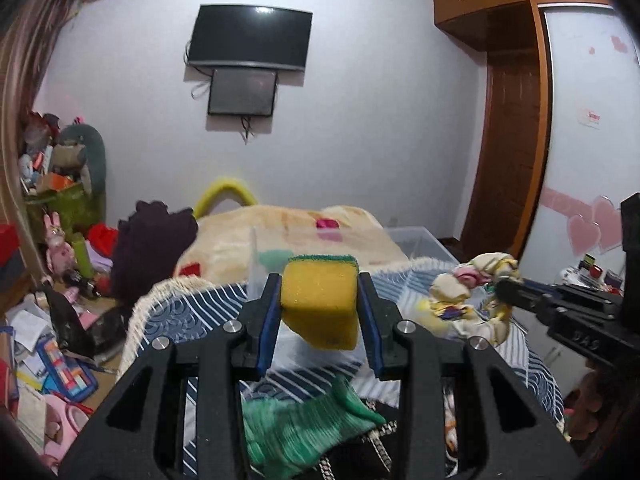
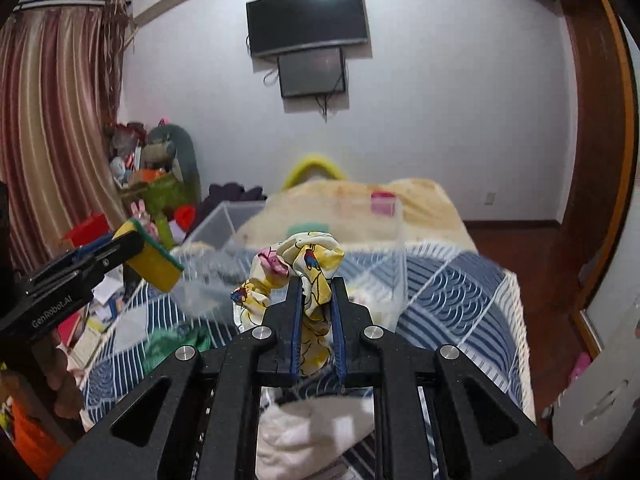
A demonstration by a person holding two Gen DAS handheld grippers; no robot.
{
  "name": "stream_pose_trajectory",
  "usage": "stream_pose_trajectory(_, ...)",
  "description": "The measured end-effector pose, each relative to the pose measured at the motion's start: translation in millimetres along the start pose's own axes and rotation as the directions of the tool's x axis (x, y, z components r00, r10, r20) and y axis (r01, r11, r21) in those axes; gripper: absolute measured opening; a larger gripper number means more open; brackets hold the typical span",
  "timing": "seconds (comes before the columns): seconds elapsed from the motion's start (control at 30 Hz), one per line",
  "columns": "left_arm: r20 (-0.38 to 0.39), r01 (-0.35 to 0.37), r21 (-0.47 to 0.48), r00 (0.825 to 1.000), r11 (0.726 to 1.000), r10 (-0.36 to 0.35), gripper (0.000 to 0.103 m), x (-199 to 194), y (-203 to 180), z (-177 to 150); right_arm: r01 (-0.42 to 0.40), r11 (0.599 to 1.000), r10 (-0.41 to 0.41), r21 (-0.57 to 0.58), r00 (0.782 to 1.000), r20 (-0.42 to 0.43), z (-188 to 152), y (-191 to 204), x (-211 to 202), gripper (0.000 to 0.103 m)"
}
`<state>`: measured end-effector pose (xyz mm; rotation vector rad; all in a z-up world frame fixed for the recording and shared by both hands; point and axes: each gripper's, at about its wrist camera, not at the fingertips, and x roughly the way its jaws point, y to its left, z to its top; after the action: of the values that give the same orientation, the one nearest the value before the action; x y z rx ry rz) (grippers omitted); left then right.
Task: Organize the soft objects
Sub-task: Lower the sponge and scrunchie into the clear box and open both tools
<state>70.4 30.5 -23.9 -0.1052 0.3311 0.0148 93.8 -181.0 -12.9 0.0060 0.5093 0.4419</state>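
My left gripper is shut on a yellow sponge with a green scrub top, held in the air above the bed. It also shows at the left of the right wrist view. My right gripper is shut on a bunched yellow printed cloth, also held up; it shows at the right of the left wrist view. A clear plastic bin sits on the bed ahead of both grippers. A green cloth lies on the bed below my left gripper.
The bed has a blue-and-white patterned cover and a cream blanket farther back. A white cloth lies under my right gripper. Cluttered toys and papers fill the floor at left. A wardrobe stands at right.
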Motion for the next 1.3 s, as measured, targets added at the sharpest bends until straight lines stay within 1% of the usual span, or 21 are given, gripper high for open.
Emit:
stream_pose_trajectory(0.1, 0.032, -0.021, 0.001, 0.999, 1.000, 0.020, 0.036, 1, 2, 8, 0.010, 1.000, -0.010, 0.000, 1.000, 0.019, 8, 0, 6, 0.012)
stream_pose_trajectory(0.17, 0.055, -0.048, 0.004, 0.997, 0.999, 0.047, 0.036, 4, 5, 12, 0.021, 1.000, -0.021, -0.002, 0.999, 0.024, 13, 1, 13, 0.012)
stream_pose_trajectory(0.23, 0.086, -0.106, 0.017, 0.991, 0.994, 0.104, 0.036, 12, 5, 14, 0.036, 0.999, -0.036, -0.005, 0.999, 0.026, 17, 3, 21, 0.012)
stream_pose_trajectory(0.33, 0.089, -0.136, 0.007, 0.987, 0.991, 0.135, 0.036, 27, 8, 13, 0.055, 0.998, -0.055, -0.011, 0.998, 0.023, 22, 5, 35, 0.012)
stream_pose_trajectory(0.43, 0.051, -0.126, -0.007, 0.991, 0.992, 0.127, 0.036, 48, 13, 10, 0.073, 0.997, -0.073, -0.015, 0.997, 0.005, 26, 8, 51, 0.012)
stream_pose_trajectory(0.57, -0.008, -0.112, -0.024, 0.994, 0.993, 0.112, 0.036, 75, 19, 4, 0.097, 0.995, -0.097, 0.006, 0.994, -0.044, 24, 9, 78, 0.012)
stream_pose_trajectory(0.7, -0.083, -0.087, -0.056, 0.993, 0.995, 0.082, 0.037, 95, 26, -5, 0.080, 0.996, -0.076, 0.029, 0.990, -0.119, 18, 7, 98, 0.012)
stream_pose_trajectory(0.83, -0.114, -0.079, -0.046, 0.991, 0.996, 0.073, 0.036, 100, 23, -11, 0.078, 0.997, -0.075, 0.015, 0.985, -0.157, 12, 8, 103, 0.013)
stream_pose_trajectory(0.87, -0.117, -0.080, -0.040, 0.990, 0.996, 0.075, 0.037, 100, 22, -11, 0.073, 0.997, -0.070, 0.014, 0.984, -0.163, 11, 8, 103, 0.016)
stream_pose_trajectory(0.9, -0.119, -0.086, -0.032, 0.990, 0.996, 0.081, 0.037, 100, 20, -11, 0.068, 0.998, -0.065, 0.012, 0.984, -0.169, 10, 9, 102, 0.016)
stream_pose_trajectory(0.93, -0.119, -0.087, -0.027, 0.989, 0.996, 0.084, 0.038, 99, 19, -11, 0.067, 0.998, -0.064, 0.010, 0.983, -0.169, 10, 7, 102, 0.016)
stream_pose_trajectory(0.97, -0.122, -0.086, -0.023, 0.989, 0.996, 0.082, 0.039, 99, 18, -11, 0.070, 0.997, -0.068, 0.008, 0.983, -0.172, 10, 6, 101, 0.019)
stream_pose_trajectory(1.03, -0.141, -0.071, -0.025, 0.988, 0.997, 0.067, 0.049, 99, 17, -10, 0.060, 0.998, -0.056, 0.021, 0.984, -0.170, 11, 3, 97, 0.025)
stream_pose_trajectory(1.07, -0.153, -0.057, -0.033, 0.987, 0.998, 0.051, 0.050, 97, 16, -10, 0.055, 0.998, -0.049, 0.028, 0.984, -0.169, 11, 1, 95, 0.027)
stream_pose_trajectory(1.13, -0.155, -0.052, -0.038, 0.987, 0.998, 0.045, 0.056, 96, 15, -8, 0.045, 0.998, -0.040, 0.032, 0.986, -0.163, 11, 0, 90, 0.028)
stream_pose_trajectory(1.17, -0.155, -0.052, -0.035, 0.987, 0.998, 0.046, 0.058, 95, 14, -7, 0.044, 0.999, -0.039, 0.029, 0.987, -0.159, 12, 0, 88, 0.030)
stream_pose_trajectory(1.2, -0.155, -0.053, -0.030, 0.987, 0.998, 0.048, 0.063, 92, 13, -6, 0.042, 0.999, -0.037, 0.027, 0.987, -0.156, 11, 0, 85, 0.032)
stream_pose_trajectory(1.23, -0.151, -0.052, -0.030, 0.987, 0.998, 0.047, 0.067, 89, 13, -5, 0.039, 0.999, -0.035, 0.025, 0.989, -0.147, 11, 0, 80, 0.037)
stream_pose_trajectory(1.27, -0.146, -0.047, -0.032, 0.988, 0.998, 0.042, 0.069, 87, 13, -4, 0.039, 0.999, -0.035, 0.024, 0.990, -0.138, 11, 0, 76, 0.042)
stream_pose_trajectory(1.3, -0.141, -0.041, -0.036, 0.989, 0.998, 0.036, 0.073, 83, 13, -3, 0.039, 0.999, -0.036, 0.021, 0.991, -0.130, 12, 0, 73, 0.044)
